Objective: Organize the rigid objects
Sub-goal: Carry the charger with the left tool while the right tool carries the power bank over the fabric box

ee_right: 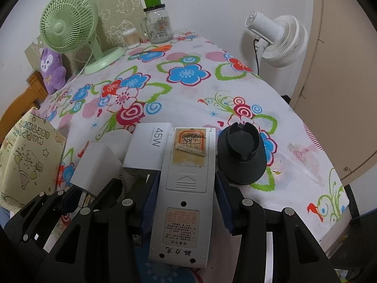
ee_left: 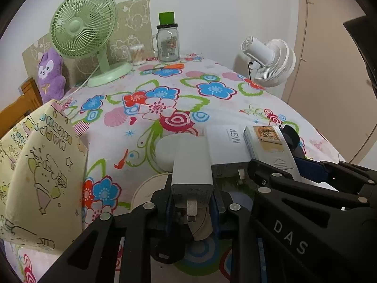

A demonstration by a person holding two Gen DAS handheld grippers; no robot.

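Left gripper [ee_left: 192, 202]: sitting nearest the lens, its jaws are clamping a white charger block [ee_left: 192, 162] by its plug end, the metal prong showing between the pads.
Right gripper [ee_right: 186, 195]: its blue-padded jaws are pressing on both long edges of a grey remote control [ee_right: 186, 184], which is lying back side up with a torn label near its far end.
White 45W box [ee_right: 147, 146]: lying on the tablecloth [ee_right: 188, 99] between the charger block and the remote, touching the remote's left edge in the right wrist view.
Black cup-shaped holder [ee_right: 242, 153]: standing upright just right of the remote, its open top showing nothing inside that I can make out.
Rounded white case [ee_left: 168, 148]: resting just beyond the charger block, partly hidden by it.
Glass jar [ee_left: 167, 44]: standing at the far edge of the table with a black lid and a green cap on top; it is looking empty through the glass.
Cotton swab tub [ee_left: 137, 54]: standing just left of the jar, packed with swabs.
Patterned paper bag [ee_left: 40, 169]: sitting at the left edge; its contents are hidden.
Green fan [ee_left: 82, 26]: standing far left, beside a purple plush toy [ee_left: 50, 75].
White fan [ee_left: 271, 59]: standing beyond the table's right edge.
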